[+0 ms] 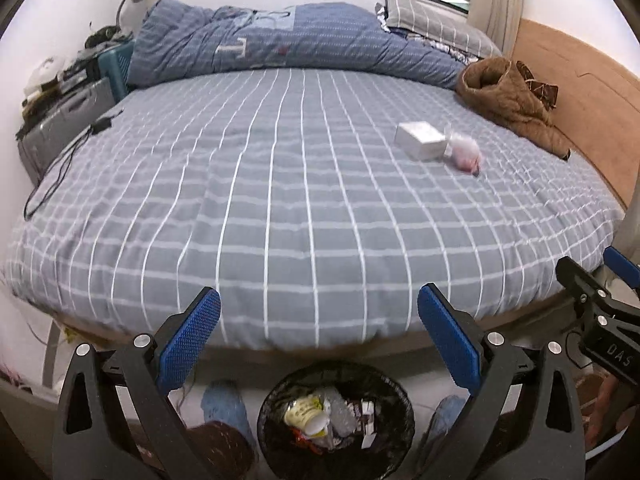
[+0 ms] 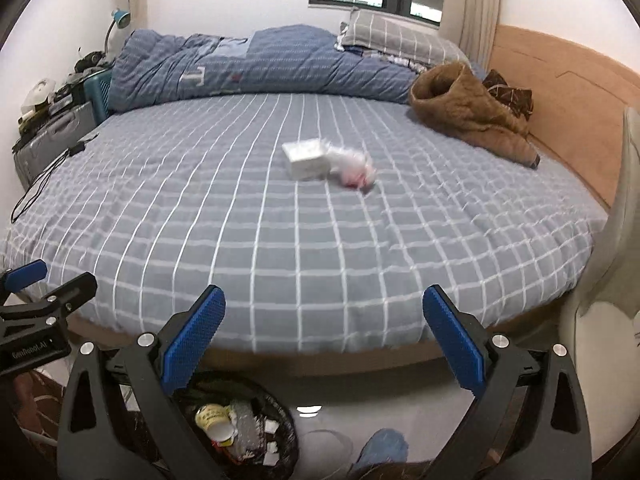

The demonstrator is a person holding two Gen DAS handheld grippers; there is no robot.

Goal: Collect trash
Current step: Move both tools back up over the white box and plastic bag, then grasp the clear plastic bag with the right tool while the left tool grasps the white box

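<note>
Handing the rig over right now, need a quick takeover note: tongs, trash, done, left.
Left tongs: open, empty, above the trash bin.
Right tongs: open, empty, at the foot of the bed.
Bin sits on the floor by the bed and already holds a paper cup and wrappers.
Left to collect: white box and the crumpled clear bag lying right beside it, mid-bed toward the right. Contact between them is too blurred to tell.

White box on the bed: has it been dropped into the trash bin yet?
No, the white box lies on the checked bedsheet beside a crumpled plastic wrapper, far from the trash bin on the floor.
</note>
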